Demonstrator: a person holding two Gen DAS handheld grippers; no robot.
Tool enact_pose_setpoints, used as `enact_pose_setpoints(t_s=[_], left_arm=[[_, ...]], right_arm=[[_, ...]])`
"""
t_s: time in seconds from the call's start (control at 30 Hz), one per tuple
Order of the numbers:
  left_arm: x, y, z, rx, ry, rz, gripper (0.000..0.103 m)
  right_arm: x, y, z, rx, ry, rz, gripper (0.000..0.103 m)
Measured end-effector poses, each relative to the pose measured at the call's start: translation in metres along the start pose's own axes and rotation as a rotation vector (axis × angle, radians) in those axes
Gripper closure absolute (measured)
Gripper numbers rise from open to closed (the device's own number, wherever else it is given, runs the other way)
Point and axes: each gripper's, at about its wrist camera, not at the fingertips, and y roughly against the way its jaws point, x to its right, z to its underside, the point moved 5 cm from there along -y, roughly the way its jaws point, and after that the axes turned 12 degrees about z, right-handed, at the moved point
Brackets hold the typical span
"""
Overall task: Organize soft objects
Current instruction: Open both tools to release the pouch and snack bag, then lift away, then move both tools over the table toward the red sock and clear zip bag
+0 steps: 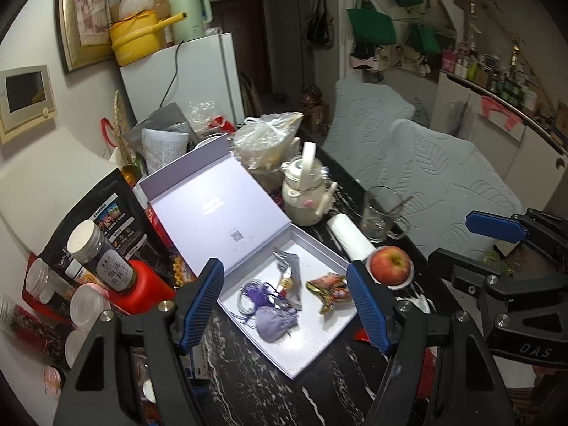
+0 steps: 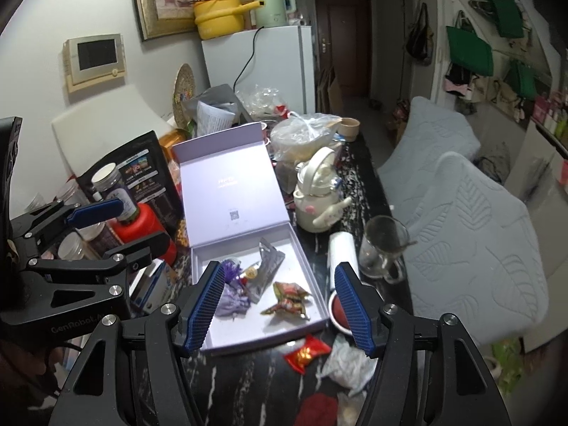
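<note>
Both tongs (image 1: 285, 301) (image 2: 275, 307) half-open, empty; lavender pouch (image 1: 275, 323) at box's (image 1: 319, 348) seven o'clock probably limp, light; pinch mid-body.

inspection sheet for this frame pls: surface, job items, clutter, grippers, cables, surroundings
Surface: dark marbled table, crowded along its left and far sides.
Job's things: open lavender box holds a purple sachet, a silver packet and a colourful wrapper; a red packet and a crumpled clear bag lie outside it on the table.
Clutter: apple, glass mug, cream bottle, white roll, red jar, black pouch.
Grippers: left gripper and right gripper both open, empty, above the box.
Cables: black cord down the fridge.
Surroundings: two padded chairs, green bags on the wall.
</note>
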Motion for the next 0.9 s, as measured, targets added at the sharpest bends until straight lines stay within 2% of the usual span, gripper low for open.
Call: enact_pose_setpoints(t_s=[0.3,0.63,0.9], left_arm=[[0.046,0.015,0.025,-0.020,-0.065,0.062,0.032],[0.113,0.010,0.052,-0.073,-0.171,0.189,0.032],[0.168,-0.002,0.074,-0.125,-0.259,0.292,0.032]], right_arm=[[0.018,0.045,0.044,0.004,-0.047,0.046,0.037],[0.053,0.079,0.106,-0.049,-0.154,0.124,0.037],[0.091,0.106,0.153,-0.087,-0.263,0.219,0.037]])
